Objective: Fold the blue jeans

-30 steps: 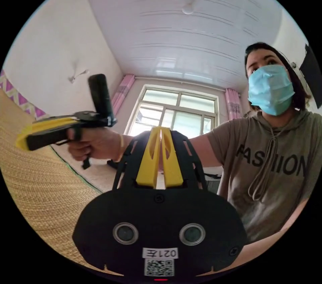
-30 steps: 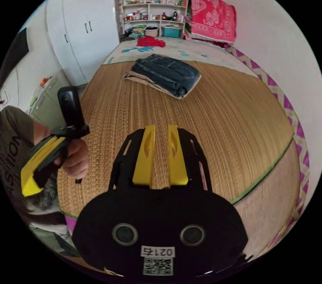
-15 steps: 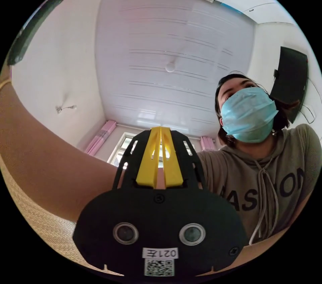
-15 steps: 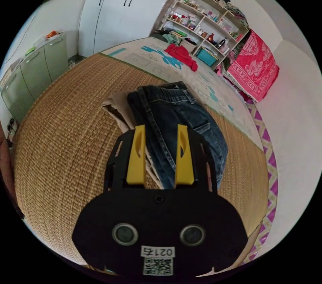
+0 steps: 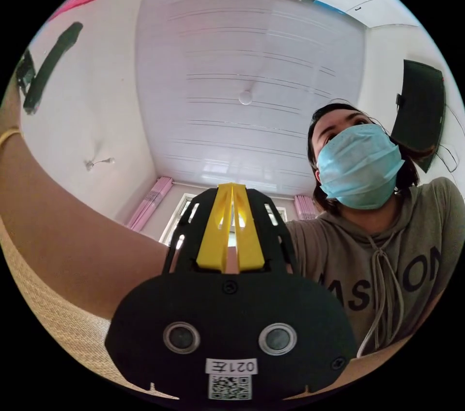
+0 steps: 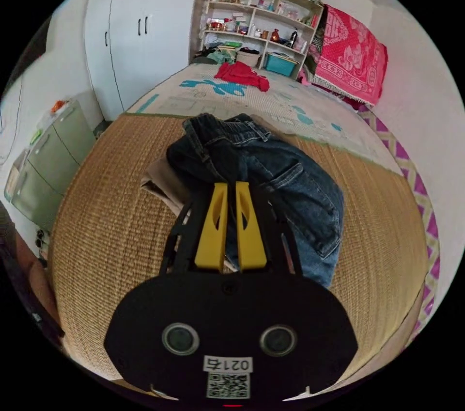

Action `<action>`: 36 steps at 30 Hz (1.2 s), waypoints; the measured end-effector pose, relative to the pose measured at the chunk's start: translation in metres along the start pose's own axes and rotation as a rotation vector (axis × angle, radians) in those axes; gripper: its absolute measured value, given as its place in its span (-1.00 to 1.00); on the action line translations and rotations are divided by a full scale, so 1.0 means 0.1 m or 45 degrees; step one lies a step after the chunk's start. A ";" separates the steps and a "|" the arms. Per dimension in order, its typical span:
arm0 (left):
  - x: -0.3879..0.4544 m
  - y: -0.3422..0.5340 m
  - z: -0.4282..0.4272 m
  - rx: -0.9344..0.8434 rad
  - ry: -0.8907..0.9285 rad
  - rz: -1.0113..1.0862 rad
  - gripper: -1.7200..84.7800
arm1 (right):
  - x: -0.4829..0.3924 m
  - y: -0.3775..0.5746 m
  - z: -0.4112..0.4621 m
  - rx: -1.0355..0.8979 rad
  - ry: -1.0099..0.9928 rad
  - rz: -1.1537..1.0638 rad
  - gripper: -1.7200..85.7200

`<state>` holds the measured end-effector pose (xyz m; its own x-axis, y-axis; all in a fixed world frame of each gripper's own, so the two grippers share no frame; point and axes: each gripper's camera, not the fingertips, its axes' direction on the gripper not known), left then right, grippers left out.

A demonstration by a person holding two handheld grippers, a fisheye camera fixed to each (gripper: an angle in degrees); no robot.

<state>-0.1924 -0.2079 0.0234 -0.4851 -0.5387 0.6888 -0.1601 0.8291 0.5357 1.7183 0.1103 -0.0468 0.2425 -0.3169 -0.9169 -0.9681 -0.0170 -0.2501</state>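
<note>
jeans (image 6: 271,173) dark blue; mat (image 6: 116,227) tan woven; wall cloth (image 6: 351,59) pink patterned; jaws yellow

a white panelled ceiling (image 5: 252,67) with a round lamp (image 5: 245,97) over a pink-curtained window (image 5: 181,217), white wardrobe doors (image 6: 140,47), cluttered open shelves (image 6: 256,28), a green cabinet (image 6: 53,154) and a woven straw mat (image 6: 116,217).
</note>
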 end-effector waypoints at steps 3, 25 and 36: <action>-0.09 0.06 0.11 -0.050 -0.026 -0.005 -0.98 | 0.24 -0.03 -0.45 0.040 -0.024 0.093 -0.94; -0.80 0.57 1.63 -0.571 -0.518 -0.282 -0.98 | -2.36 3.56 -2.56 -0.393 0.456 0.381 -0.92; -0.79 1.00 1.87 -0.752 -0.918 -0.417 -0.98 | -3.03 3.25 -2.17 -0.243 0.503 0.253 -0.67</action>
<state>-0.3305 -0.0548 -0.0689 -0.9324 -0.3456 0.1055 -0.0203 0.3416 0.9396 1.3163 -0.0051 0.2169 0.0447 -0.6670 -0.7437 -0.9966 -0.0817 0.0133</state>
